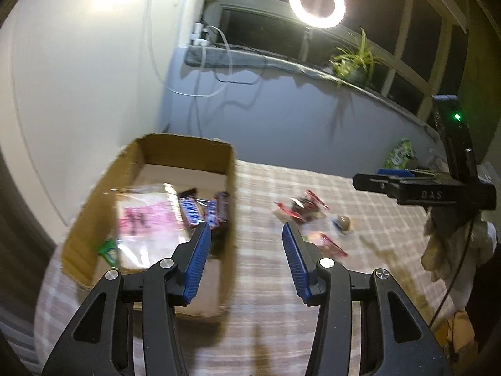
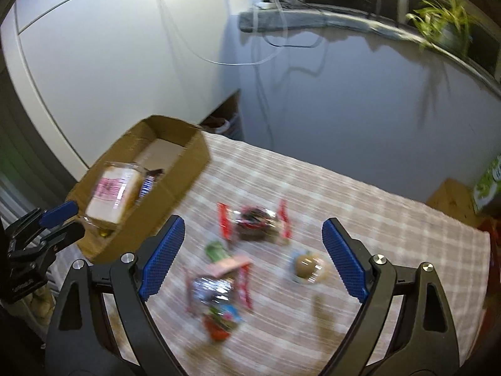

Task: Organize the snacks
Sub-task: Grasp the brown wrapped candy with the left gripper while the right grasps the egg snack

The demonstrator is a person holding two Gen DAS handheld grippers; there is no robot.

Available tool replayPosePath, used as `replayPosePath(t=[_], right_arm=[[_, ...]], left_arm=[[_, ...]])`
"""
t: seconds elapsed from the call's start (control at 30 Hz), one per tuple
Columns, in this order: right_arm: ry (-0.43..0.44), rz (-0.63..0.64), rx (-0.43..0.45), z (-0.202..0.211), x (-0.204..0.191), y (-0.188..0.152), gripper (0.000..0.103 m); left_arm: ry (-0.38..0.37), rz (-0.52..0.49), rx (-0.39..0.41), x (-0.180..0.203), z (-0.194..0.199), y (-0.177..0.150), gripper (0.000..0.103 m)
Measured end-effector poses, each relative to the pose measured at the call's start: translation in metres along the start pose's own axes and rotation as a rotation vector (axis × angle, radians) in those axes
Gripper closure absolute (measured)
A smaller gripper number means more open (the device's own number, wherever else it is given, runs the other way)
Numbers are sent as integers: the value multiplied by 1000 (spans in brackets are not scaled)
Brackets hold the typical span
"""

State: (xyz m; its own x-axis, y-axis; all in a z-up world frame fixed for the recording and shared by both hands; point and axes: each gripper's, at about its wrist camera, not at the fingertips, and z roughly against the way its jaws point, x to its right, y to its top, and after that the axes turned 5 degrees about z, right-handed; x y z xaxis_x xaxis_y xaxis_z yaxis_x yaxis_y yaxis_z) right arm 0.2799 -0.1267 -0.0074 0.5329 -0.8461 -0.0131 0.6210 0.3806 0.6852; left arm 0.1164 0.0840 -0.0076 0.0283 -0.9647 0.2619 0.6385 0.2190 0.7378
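Lying on a checked tablecloth (image 2: 360, 194), the loose snacks sit in a small cluster to the right of an open cardboard box (image 1: 94, 206). The box stands at the table's left end, its long axis running away from the cameras toward the white wall.

Inside the box, a clear bag with a pink printed label (image 1: 147, 219) fills most of the near floor. Beside it, two blue-wrapped chocolate bars (image 1: 191, 211) lie side by side against the right wall, their long axes pointing toward the far end. A small green packet (image 1: 109, 250) rests at the near left corner. The far part of the box floor is bare.

On the cloth, a red-edged wrapper with dark contents (image 2: 253, 222) lies crosswise, its long axis running left to right. Nearer, a crumpled foil-and-red packet (image 2: 216, 291) runs roughly away from the camera, though blur makes its outline uncertain, with a small green and pink piece just above it. A round brownish sweet (image 2: 308, 266) sits to the right, apart from both.

The left gripper (image 1: 245, 235) hangs over the box's right wall, jaws moderately apart and empty. The right gripper (image 2: 252, 228) hovers above the loose snacks, jaws spread wide and empty, touching none of them.
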Motion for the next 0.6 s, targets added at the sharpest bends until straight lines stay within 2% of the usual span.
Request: replayPosePath(t=[0.2, 0.4, 0.47, 0.6], right_arm=[[-14, -54, -15, 2, 36, -18, 11], [-3, -55, -35, -9, 48, -35, 13], [12, -52, -44, -13, 49, -40, 27], [38, -46, -74, -25, 51, -48, 42]], left_arm=[[-60, -37, -57, 27, -16, -9, 56], [-104, -73, -116, 50, -35, -17, 56], [-113, -85, -136, 56, -42, -20, 56], [-133, -97, -174, 66, -61, -23, 56]])
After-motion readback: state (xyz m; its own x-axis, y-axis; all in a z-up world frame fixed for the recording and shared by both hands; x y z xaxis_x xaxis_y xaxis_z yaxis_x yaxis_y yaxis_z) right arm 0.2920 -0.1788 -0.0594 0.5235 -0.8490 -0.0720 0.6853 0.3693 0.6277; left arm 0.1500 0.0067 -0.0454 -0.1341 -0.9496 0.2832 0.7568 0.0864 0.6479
